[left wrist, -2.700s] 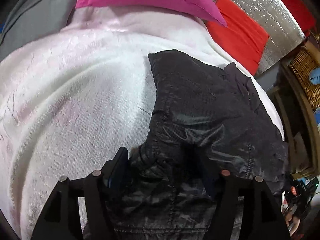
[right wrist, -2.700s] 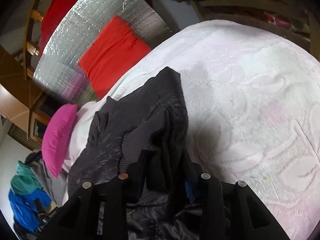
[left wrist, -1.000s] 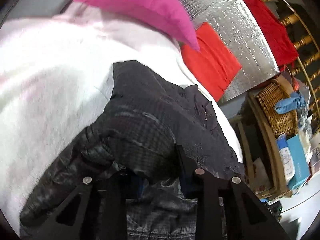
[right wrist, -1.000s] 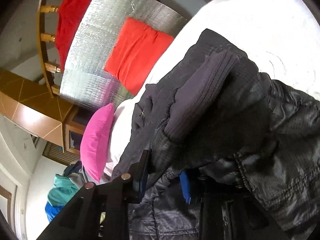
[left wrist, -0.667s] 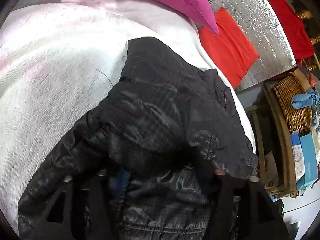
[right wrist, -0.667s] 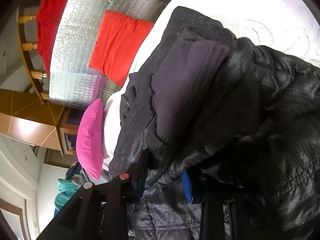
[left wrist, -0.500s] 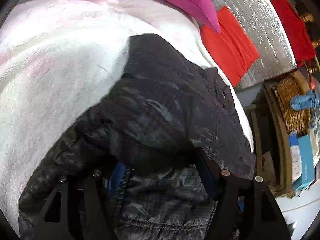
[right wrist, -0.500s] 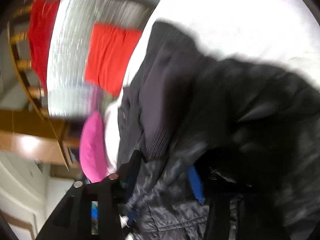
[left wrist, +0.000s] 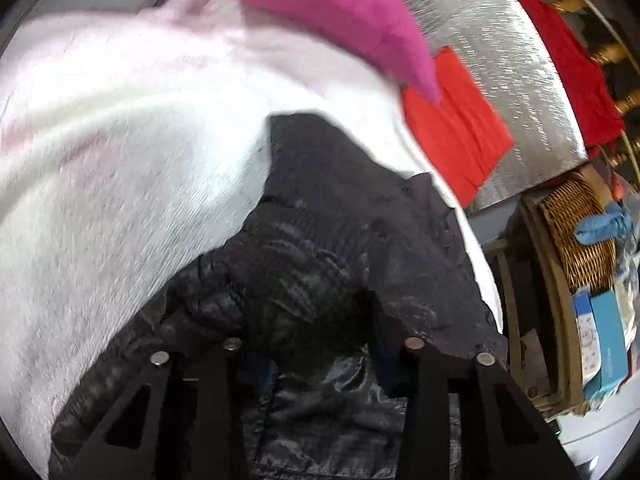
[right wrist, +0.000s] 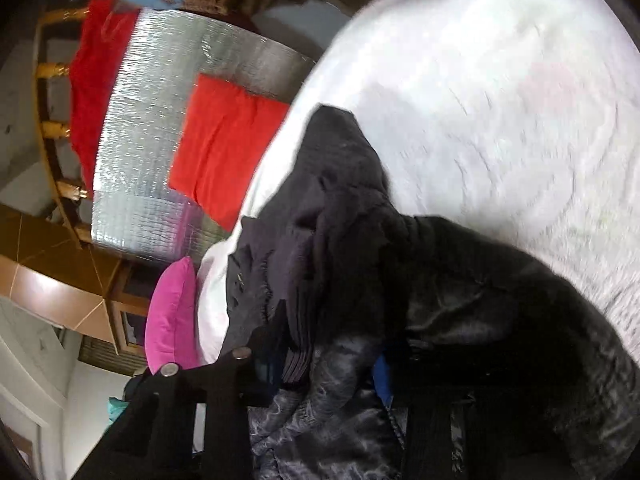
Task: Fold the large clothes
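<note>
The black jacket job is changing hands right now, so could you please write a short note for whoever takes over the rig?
Left gripper: shut on a bunch of the black jacket.
Right gripper: also shut on the black jacket, near its ribbed cuff.
The jacket lies partly on the white blanket, near the pink pillow; the near part is lifted and doubled over.
Done: a first fold is under way.
Left: lay it flat, smooth it, finish folding.
</note>
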Motion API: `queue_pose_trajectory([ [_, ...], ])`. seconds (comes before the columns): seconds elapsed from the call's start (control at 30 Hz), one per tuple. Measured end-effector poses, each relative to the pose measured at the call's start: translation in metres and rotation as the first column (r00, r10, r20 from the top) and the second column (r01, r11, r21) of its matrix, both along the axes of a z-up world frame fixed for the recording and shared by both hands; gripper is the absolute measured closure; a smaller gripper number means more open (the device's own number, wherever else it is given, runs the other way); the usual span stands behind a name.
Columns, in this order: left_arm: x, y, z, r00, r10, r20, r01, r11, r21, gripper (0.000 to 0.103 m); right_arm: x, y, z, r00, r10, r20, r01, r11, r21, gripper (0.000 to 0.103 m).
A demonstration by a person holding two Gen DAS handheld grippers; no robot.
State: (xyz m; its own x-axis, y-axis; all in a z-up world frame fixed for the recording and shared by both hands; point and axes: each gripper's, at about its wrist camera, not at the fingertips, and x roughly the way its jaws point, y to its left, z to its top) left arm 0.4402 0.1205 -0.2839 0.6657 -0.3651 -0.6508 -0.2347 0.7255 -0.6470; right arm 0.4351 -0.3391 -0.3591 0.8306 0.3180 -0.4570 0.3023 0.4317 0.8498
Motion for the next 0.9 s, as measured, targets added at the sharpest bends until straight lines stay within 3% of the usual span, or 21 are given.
queue_pose_trajectory([
  [0.1,0.003,-0.007,0.008,1.000,-0.017,0.015,0.016,0.998,0.058,0.063,0.001,0.008,0.012,1.000,-0.001,0.015,0.002,0.997,-0.073,0.066],
  [0.17,0.008,-0.007,-0.003,0.999,-0.023,-0.048,0.026,0.998,0.054,0.060,0.005,0.011,0.007,1.000,0.000,-0.026,-0.002,0.997,-0.078,0.066],
  [0.3,0.012,-0.005,-0.012,0.994,-0.036,-0.107,0.036,0.999,0.004,0.049,0.003,0.001,-0.004,0.999,0.005,-0.049,-0.005,1.000,0.009,0.064],
  [0.37,0.012,-0.008,-0.012,0.992,-0.058,-0.113,0.057,0.998,-0.013,0.037,0.001,0.003,0.000,0.999,0.007,-0.040,-0.007,1.000,0.017,0.060],
  [0.4,0.012,-0.010,-0.012,0.990,-0.074,-0.116,0.071,0.997,-0.033,0.035,0.001,0.005,0.000,0.999,0.022,-0.039,-0.021,0.999,0.034,0.043],
  [0.43,0.012,-0.011,-0.013,0.990,-0.081,-0.114,0.077,0.996,-0.045,0.034,0.000,0.007,0.000,0.999,0.040,-0.029,-0.039,0.998,0.055,0.038],
  [0.63,0.008,-0.023,-0.021,0.985,-0.148,-0.094,0.130,0.977,-0.169,0.034,0.007,0.033,-0.001,0.989,0.146,-0.019,-0.145,0.989,0.022,0.038],
  [0.7,0.006,-0.030,-0.020,0.982,-0.165,-0.086,0.149,0.974,-0.169,0.034,0.011,0.042,-0.005,0.983,0.183,-0.007,-0.183,0.983,0.027,0.038],
  [0.77,0.006,-0.037,-0.017,0.982,-0.174,-0.072,0.165,0.978,-0.125,0.035,0.013,0.052,-0.002,0.979,0.204,0.002,-0.203,0.979,-0.028,0.052],
  [0.8,0.005,-0.039,-0.016,0.984,-0.167,-0.062,0.160,0.981,-0.107,0.037,0.014,0.056,-0.001,0.977,0.212,-0.009,-0.212,0.975,-0.067,0.067],
  [0.83,0.003,-0.039,-0.014,0.987,-0.157,-0.046,0.152,0.985,-0.086,0.047,0.016,0.058,-0.002,0.975,0.222,-0.016,-0.223,0.971,-0.085,0.070],
  [0.9,0.003,-0.041,-0.011,0.988,-0.153,-0.025,0.151,0.987,-0.053,0.052,0.016,0.059,-0.002,0.977,0.212,-0.006,-0.211,0.973,-0.090,0.074],
])
